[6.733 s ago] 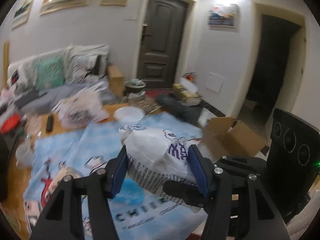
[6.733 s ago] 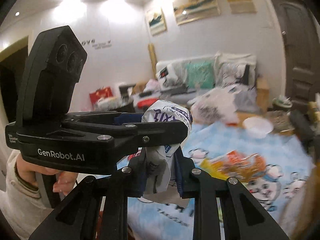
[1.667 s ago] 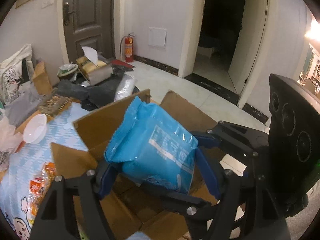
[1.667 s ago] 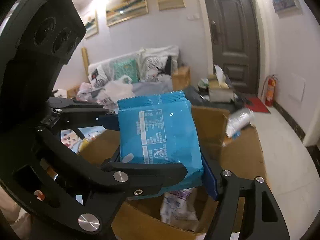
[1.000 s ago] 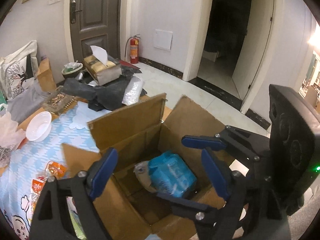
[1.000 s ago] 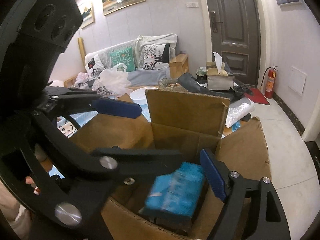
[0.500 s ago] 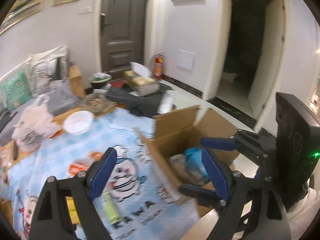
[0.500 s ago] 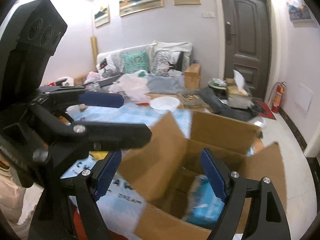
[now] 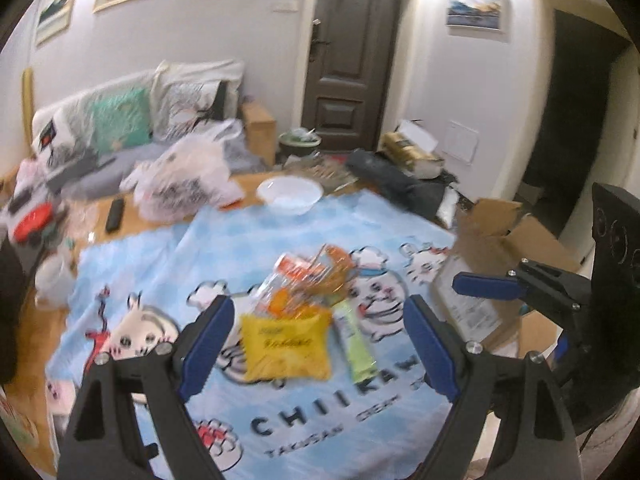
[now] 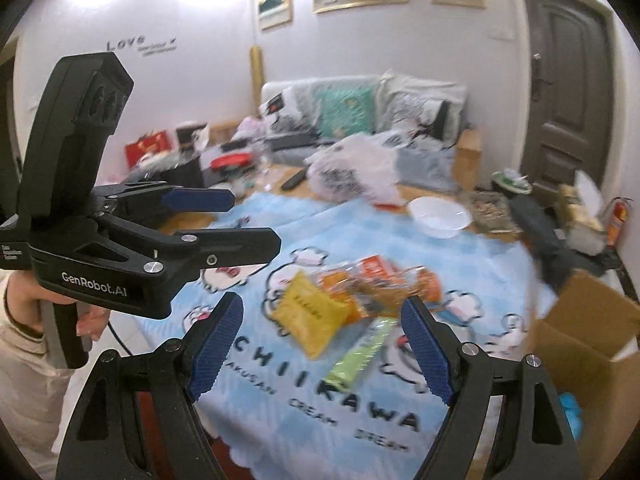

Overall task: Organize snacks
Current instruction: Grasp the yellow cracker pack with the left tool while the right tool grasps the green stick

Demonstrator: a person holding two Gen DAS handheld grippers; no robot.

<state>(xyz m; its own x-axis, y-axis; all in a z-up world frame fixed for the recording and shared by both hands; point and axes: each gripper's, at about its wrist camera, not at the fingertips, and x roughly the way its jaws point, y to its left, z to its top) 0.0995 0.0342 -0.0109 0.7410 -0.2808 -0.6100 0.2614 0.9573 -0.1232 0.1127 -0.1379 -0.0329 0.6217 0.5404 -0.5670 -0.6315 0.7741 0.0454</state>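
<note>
On the table [image 9: 120,236], which is covered by a light blue cartoon cloth [image 9: 224,248], a small heap of snacks lies near the middle, just in front of both tools. Going from left to right in the left wrist view, I count one yellow packet [image 9: 286,346], one clear bag with orange pieces [image 9: 312,280] lying behind it and touching it, and one narrow green pack [image 9: 356,348] at its right side; whether the orange heap is one bag or more, I cannot tell because of blur. The yellow packet looks light, soft and puffed with air, so it will probably give under pressure and its film can slip; I would take it across the flat body, not at the sealed edge. The clear bag seems crinkly and loose, and its content may break if squeezed hard. The green pack looks thin and a little stiffer, best taken across its short width. At the far right stands one cardboard box [image 9: 516,252] with open flaps. The left hand-held gripper [image 9: 316,344] and the right hand-held gripper [image 10: 322,342] both stand with jaws wide apart and empty, above the heap and not touching it.
</note>
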